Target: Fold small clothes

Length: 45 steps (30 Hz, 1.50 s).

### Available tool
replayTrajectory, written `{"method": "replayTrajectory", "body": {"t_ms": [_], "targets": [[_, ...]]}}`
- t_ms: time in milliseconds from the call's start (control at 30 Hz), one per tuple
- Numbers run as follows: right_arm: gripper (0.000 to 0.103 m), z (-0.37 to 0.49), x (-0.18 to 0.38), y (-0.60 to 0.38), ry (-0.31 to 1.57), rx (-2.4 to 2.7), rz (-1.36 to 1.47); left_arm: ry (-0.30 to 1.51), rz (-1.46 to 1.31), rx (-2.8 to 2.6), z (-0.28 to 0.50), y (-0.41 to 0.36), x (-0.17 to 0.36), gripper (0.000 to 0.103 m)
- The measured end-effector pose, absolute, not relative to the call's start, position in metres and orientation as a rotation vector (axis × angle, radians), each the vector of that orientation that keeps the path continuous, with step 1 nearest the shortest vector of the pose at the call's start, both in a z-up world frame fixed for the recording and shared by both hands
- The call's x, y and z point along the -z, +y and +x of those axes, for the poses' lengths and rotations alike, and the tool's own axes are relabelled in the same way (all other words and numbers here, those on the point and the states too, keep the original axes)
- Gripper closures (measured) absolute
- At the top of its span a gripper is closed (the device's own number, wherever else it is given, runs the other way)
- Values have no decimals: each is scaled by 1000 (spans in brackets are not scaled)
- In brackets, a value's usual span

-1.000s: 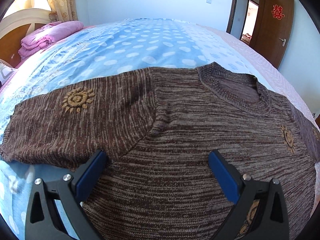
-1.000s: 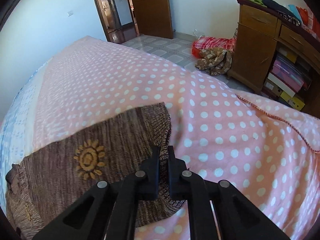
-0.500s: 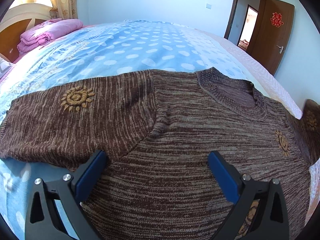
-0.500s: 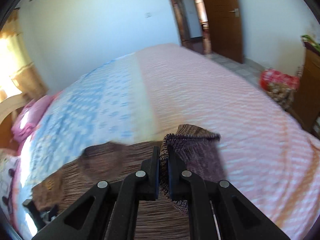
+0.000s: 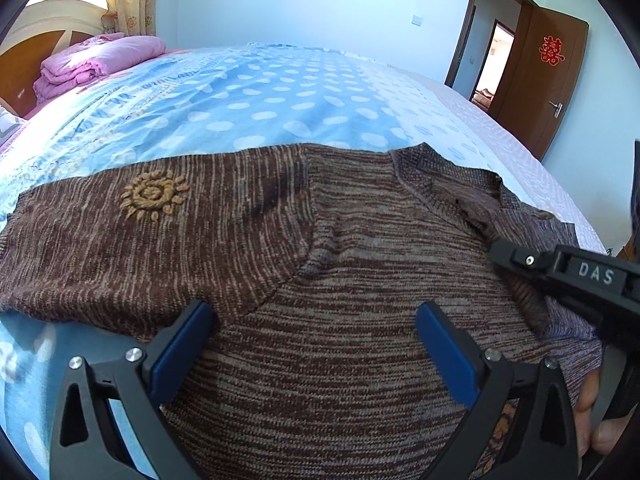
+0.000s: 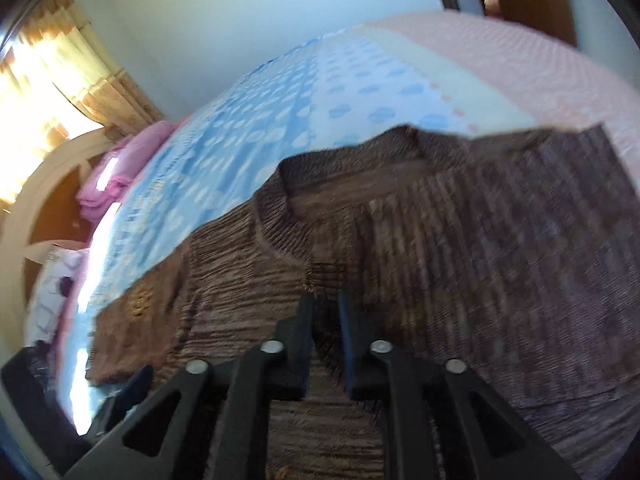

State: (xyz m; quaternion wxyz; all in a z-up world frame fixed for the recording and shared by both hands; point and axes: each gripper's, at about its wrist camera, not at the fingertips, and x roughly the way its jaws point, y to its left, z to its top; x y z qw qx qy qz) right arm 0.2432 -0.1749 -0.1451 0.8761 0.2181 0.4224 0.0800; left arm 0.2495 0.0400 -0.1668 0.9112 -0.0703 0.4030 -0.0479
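Sweater (image 5: pixel 320 280): brown marl, tan sun motif. Sheet (image 5: pixel 260 100): blue, pale dots. Blanket (image 5: pixel 100 60): pink. Pads (image 5: pixel 180 348): blue.

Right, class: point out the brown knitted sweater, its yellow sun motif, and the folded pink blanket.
brown knitted sweater (image 5: pixel 340 360): left wrist view, chest.
yellow sun motif (image 5: pixel 154 196): left wrist view, centre.
folded pink blanket (image 5: pixel 100 60): left wrist view, top fold.

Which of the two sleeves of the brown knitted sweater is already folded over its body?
The right sleeve, held shut in the right gripper, lies across the sweater's chest. The left sleeve, with the yellow sun, lies spread flat on the bed.
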Motion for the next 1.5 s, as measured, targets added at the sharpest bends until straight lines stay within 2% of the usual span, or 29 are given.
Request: {"method": "replayTrajectory", "body": {"t_ms": [33, 133, 200, 333, 533, 767, 900, 1067, 1167, 1333, 1500], "targets": [[71, 239, 141, -183, 881, -195, 491, 830, -146, 99, 249, 40, 167, 0], [71, 219, 120, -210, 776, -214, 551, 831, -144, 98, 250, 40, 167, 0], [71, 206, 107, -228, 722, -70, 479, 830, -145, 99, 249, 41, 167, 0], [73, 205, 111, -230, 753, -33, 380, 829, -144, 97, 249, 41, 167, 0], [72, 213, 151, -188, 861, -183, 349, 834, -137, 92, 250, 40, 168, 0], [72, 205, 149, -164, 833, -118, 185, 836, -132, 90, 252, 40, 168, 0], [72, 180, 131, -181, 728, 4, 193, 837, -131, 89, 252, 39, 168, 0], [65, 178, 140, -208, 753, 204, 122, 847, -118, 83, 252, 38, 169, 0], [63, 178, 150, -227, 774, 177, 209, 858, -129, 102, 249, 44, 166, 0], [52, 174, 151, -227, 753, 149, 202, 836, -268, -22, 225, 96, 153, 0], [51, 170, 153, -233, 739, 121, 244, 718, -510, -252, 196, 195, 136, 7]]}}
